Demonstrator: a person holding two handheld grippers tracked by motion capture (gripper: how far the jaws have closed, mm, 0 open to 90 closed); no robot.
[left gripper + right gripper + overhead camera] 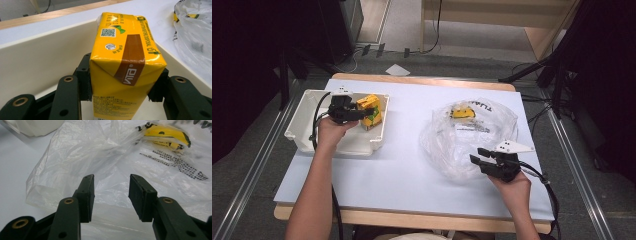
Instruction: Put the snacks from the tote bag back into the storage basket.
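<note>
Two grippers work over a pale table, one in each of the person's hands. The left gripper is over the white bin that sits at the table's left edge, toward the far left corner. Its jaws are clamped on a yellow drink carton, one pad pressed against each side wall, as the left gripper view shows. The carton stands upright inside the bin, at the bin's right end, close to the right wall. A brown band runs across the carton's top and down its front face, and a small printed code square sits on the top.

The right gripper rests near the table's right edge, toward the near right corner. Its jaws stand apart with nothing pinched between them; in the right gripper view the crumpled film of the clear plastic bag lies just ahead of and below the pads. The bag spreads over the right half of the table, well apart from the bin. A yellow item shows through the film at the bag's far side.
</note>
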